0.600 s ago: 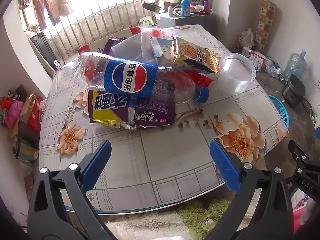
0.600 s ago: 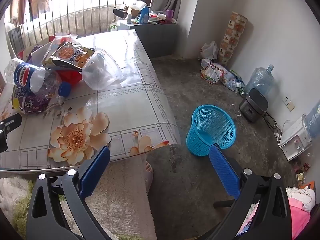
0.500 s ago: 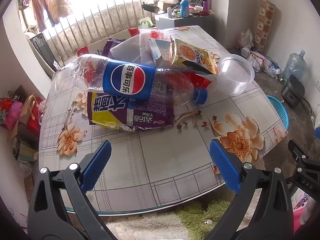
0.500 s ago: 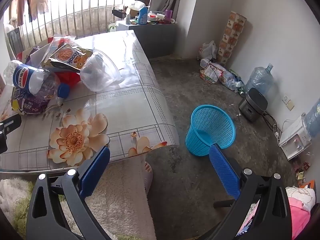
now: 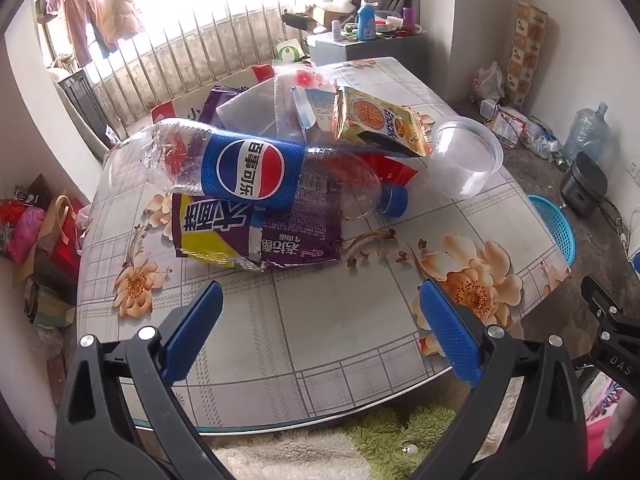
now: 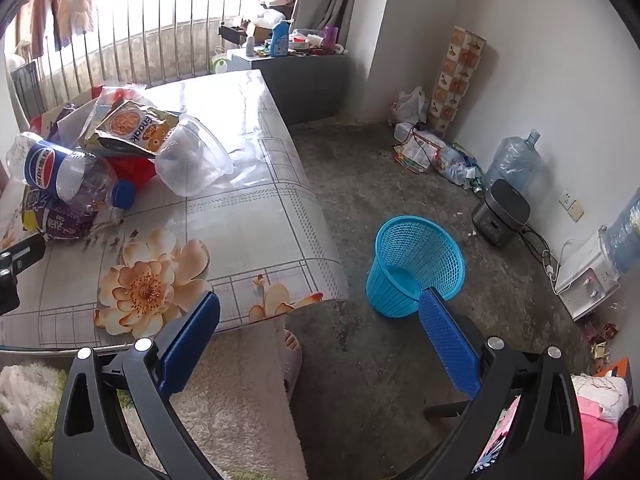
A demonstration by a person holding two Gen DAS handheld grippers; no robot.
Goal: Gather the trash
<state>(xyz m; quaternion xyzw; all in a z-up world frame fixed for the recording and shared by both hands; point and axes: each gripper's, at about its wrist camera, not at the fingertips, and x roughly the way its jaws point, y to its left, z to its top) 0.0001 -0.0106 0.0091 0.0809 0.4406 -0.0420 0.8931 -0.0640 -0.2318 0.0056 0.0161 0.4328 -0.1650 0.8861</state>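
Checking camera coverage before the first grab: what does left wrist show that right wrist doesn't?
Only left wrist: the purple snack bag face-on under the Pepsi bottle, the bags on the floor left of the table, and the open left gripper over the table's near edge.

Only right wrist: the whole blue mesh basket standing on the floor, empty, the water dispenser, and the open right gripper off the table corner.

Both: the bottle, orange snack packet, clear plastic tub, rice cooker.

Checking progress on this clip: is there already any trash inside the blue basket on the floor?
No: in the right wrist view the blue basket shows only its bare mesh wall and bottom.
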